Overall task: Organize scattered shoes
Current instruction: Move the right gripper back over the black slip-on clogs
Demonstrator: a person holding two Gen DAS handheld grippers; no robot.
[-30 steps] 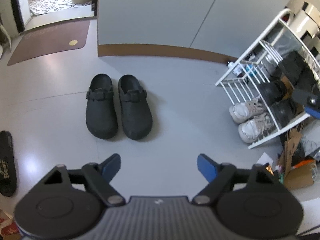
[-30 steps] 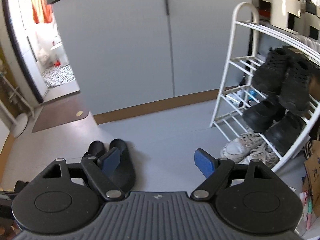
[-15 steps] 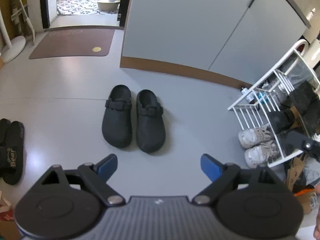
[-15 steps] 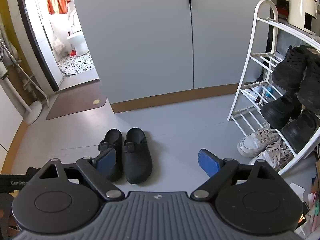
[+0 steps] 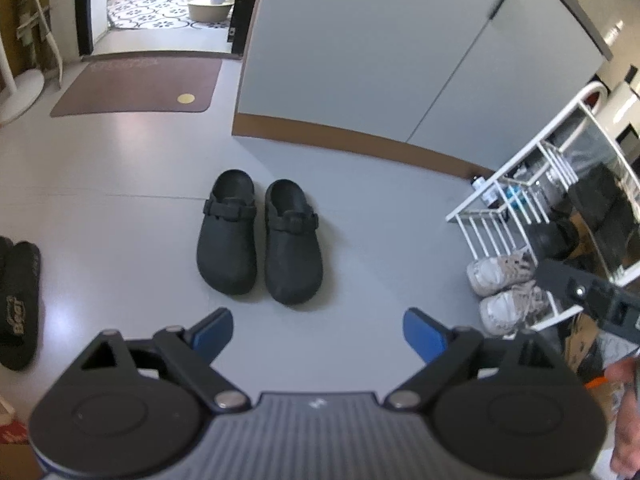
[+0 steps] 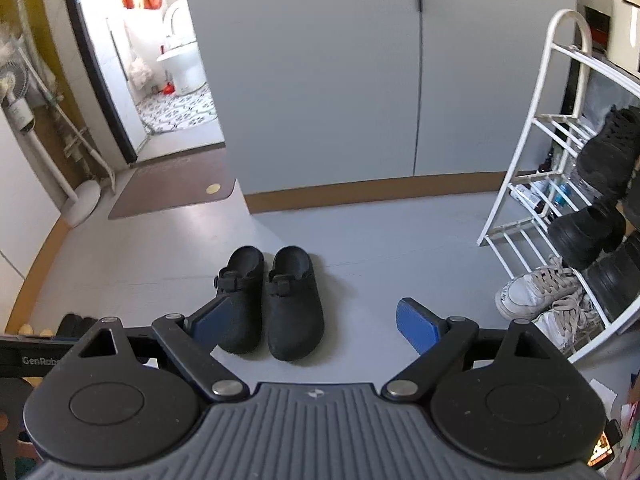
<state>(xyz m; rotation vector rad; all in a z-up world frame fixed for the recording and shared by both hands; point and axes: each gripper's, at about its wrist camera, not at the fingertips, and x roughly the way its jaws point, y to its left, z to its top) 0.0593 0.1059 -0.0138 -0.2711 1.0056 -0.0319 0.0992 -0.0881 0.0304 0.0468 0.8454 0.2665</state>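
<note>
Two matte black clogs (image 5: 256, 240) with buckled straps sit side by side on the grey floor (image 5: 120, 208). Left hand-held gripper (image 5: 318, 334) and right hand-held gripper (image 6: 308, 322) both gape, empty.

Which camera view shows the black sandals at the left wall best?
The left wrist view: the black sandals lie on the floor at its left edge, print visible. In the right wrist view only a dark bit shows behind the left gripper.

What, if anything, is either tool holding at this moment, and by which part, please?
Nothing is held. The left tool and the right tool are both open and empty, above the floor, short of the black clogs.
</note>
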